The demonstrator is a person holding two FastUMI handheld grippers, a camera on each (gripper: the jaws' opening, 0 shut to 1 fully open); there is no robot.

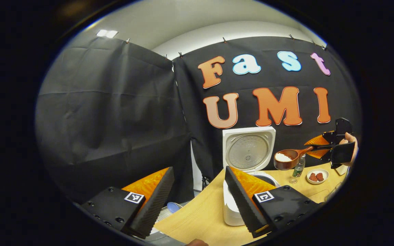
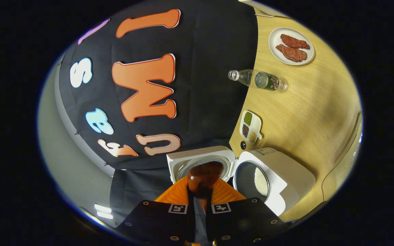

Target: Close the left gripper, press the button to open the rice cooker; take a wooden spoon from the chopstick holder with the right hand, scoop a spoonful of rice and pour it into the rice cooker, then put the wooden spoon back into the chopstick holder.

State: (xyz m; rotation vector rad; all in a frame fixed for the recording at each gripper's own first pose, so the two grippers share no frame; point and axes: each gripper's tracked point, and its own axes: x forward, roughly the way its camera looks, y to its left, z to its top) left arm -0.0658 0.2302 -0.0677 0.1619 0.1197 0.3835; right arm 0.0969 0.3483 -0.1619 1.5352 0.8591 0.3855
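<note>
The wooden table (image 2: 306, 116) carries the white rice cooker (image 2: 279, 177), whose lid (image 1: 249, 147) stands open; in the left gripper view its body is partly hidden behind a finger. The left gripper (image 1: 197, 194) is spread wide and holds nothing. The right gripper (image 2: 200, 201) pinches the wooden spoon (image 1: 290, 158) by its handle, rice in the bowl, raised beside the open lid. Farther off are a plastic bottle (image 2: 258, 80), a plate of meat (image 2: 291, 46) and a small divided dish (image 2: 250, 126) of grains.
</note>
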